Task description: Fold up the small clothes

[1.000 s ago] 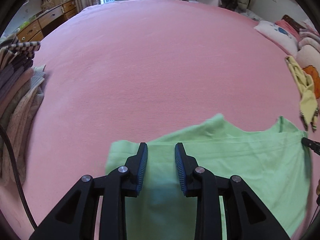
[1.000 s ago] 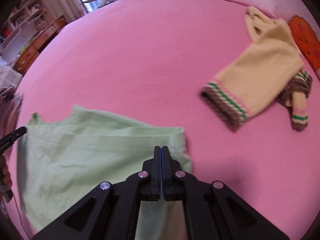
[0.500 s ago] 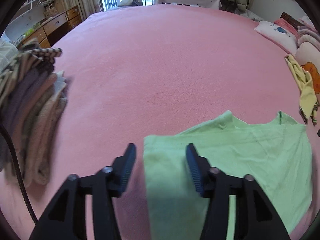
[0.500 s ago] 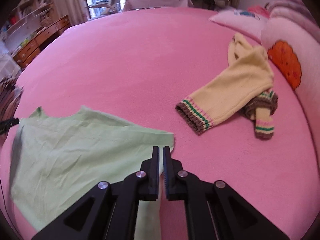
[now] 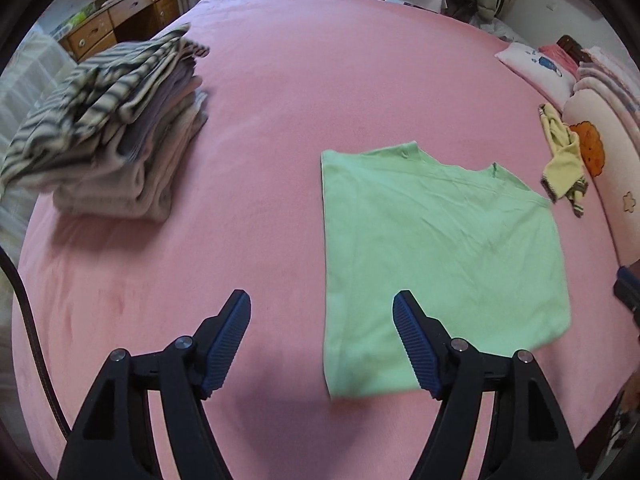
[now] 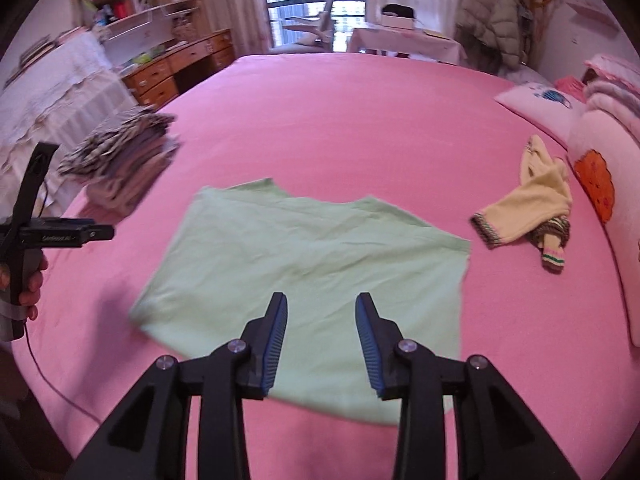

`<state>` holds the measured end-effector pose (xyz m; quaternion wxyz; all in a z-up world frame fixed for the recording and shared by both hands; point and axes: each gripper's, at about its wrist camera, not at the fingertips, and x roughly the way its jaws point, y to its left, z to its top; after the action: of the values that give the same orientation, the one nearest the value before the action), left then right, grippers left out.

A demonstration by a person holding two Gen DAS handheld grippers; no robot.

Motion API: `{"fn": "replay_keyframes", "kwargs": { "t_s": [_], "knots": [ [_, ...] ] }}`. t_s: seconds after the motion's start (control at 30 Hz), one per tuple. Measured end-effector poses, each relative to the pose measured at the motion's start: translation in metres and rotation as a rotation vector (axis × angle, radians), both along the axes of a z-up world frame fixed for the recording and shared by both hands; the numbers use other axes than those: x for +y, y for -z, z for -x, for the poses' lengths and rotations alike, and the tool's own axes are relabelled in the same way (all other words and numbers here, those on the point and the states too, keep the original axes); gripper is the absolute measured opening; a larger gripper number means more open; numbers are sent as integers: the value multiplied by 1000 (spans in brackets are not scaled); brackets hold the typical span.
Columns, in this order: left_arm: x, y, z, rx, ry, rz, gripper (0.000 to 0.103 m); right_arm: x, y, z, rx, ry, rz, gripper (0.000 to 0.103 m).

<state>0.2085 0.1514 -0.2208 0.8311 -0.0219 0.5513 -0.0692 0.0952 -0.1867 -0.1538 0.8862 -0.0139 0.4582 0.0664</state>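
Green shirt [image 5: 436,248] lies flat on my pink bed [image 5: 320,80] | left gripper [image 5: 322,338] above its near-left edge, jaws opening, empty | right gripper [image 6: 321,342] above its near edge, jaws opening, empty | folded stack [image 5: 108,128] left of shirt | yellow sweater [image 6: 532,204] right of it

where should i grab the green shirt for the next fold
Probably the two near hem corners of the green shirt, from the near edge. It lies flat, neckline away, hem under the right gripper, so near corners can be pinched and carried up. Both grippers' jaws are opening with nothing between them; the left gripper hangs off its side edge.
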Motion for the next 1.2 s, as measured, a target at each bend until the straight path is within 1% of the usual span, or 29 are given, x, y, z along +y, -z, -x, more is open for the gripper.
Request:
{"fn": "replay_keyframes", "kwargs": {
  "t_s": [0.1, 0.23, 0.33, 0.43, 0.47, 0.57, 0.73, 0.83, 0.93, 1.07, 1.13, 1.2],
  "knots": [
    [8, -9, 20, 12, 3, 21, 73, 34, -9, 18, -2, -50, -13, 36],
    [14, -21, 33, 35, 26, 23, 72, 75, -14, 38, -3, -73, -20, 36],
    [21, -30, 38, 29, 56, 20, 73, 105, -10, 49, 12, -72, -18, 36],
    [26, -31, 35, 15, 109, -23, 73, 124, 1, 55, 52, -57, -50, 36],
    [27, -29, 33, 14, 131, -55, 73, 128, 9, 55, 67, -48, -52, 36],
    [30, -20, 25, 25, 182, -100, 73, 143, 26, 57, 106, -24, -30, 36],
    [38, -8, 13, 44, 256, -131, 73, 164, 37, 59, 136, 31, -34, 36],
    [44, 0, 5, 56, 278, -114, 73, 178, 38, 57, 118, 46, -5, 36],
    [43, 9, -8, 55, 308, -106, 73, 192, 46, 51, 109, 49, 15, 36],
    [39, 26, -39, 43, 347, -109, 73, 211, 65, 42, 105, 50, 68, 36],
    [36, 34, -55, 32, 372, -93, 73, 220, 76, 40, 100, 43, 107, 36],
    [32, 46, -72, 33, 410, -87, 73, 228, 88, 38, 102, 31, 123, 36]
  ]
}}
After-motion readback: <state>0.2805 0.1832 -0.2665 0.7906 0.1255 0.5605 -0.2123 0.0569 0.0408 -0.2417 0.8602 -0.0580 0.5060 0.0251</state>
